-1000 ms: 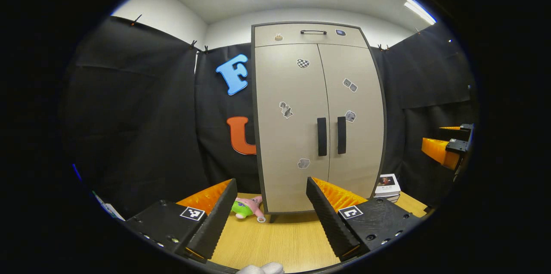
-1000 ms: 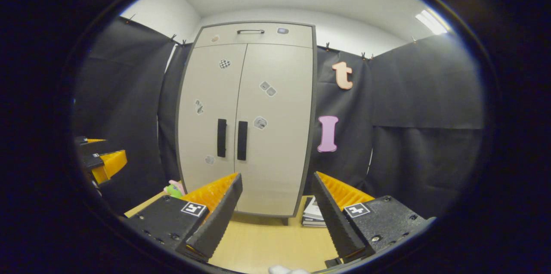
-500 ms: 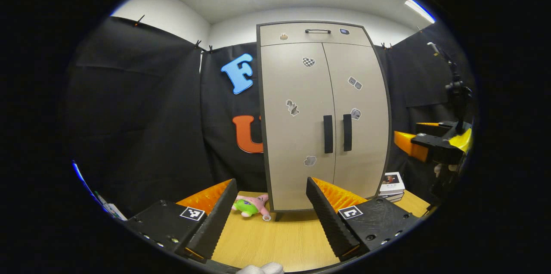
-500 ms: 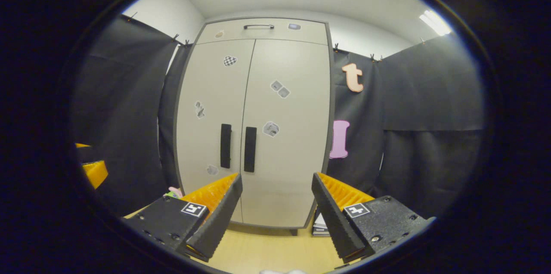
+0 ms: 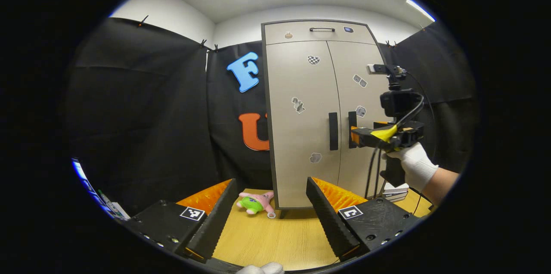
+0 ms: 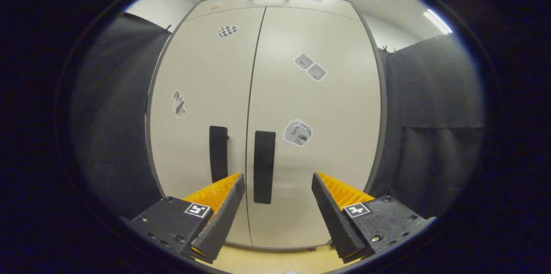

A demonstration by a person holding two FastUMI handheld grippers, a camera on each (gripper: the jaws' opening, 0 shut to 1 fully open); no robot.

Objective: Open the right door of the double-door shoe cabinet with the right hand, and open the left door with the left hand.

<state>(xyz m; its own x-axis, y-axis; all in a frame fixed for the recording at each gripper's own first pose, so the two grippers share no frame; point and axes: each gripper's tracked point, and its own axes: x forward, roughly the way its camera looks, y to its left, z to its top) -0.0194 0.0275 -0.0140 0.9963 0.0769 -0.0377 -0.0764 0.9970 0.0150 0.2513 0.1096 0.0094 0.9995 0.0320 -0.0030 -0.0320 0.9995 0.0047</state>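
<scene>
I have both doors of the shoe cabinet (image 5: 323,114) shut in front of me; it stands on the wooden tabletop (image 5: 280,239) against the black cloth wall. My right gripper (image 6: 277,205) is spread wide with nothing between its fingers, aimed close at the right door (image 6: 314,127), whose black vertical handle (image 6: 264,166) sits just above and between the fingertips, nearer the left finger. My left gripper (image 5: 271,209) hangs back from the cabinet, equally wide open and empty.

I judge the doors to be light, rigid panels on side hinges, so they should swing freely with a modest pull. The flat fronts offer nothing to grip; the bar handle is the only sensible hold. It looks smooth and slim, so I would close the fingers across its middle and pull in an arc, not straight back, to avoid slipping off or tugging the whole cabinet forward.

The left gripper view gives me what the close one cannot: the right gripper (image 5: 354,134) from the side, in a gloved hand (image 5: 415,166), its tips near the right handle; whether they touch it I cannot tell. It also shows the left door's handle (image 5: 333,131), a plush toy (image 5: 254,203) by the cabinet's foot and a stack of books (image 5: 394,190). The right gripper view shows the seam between the doors in detail.
</scene>
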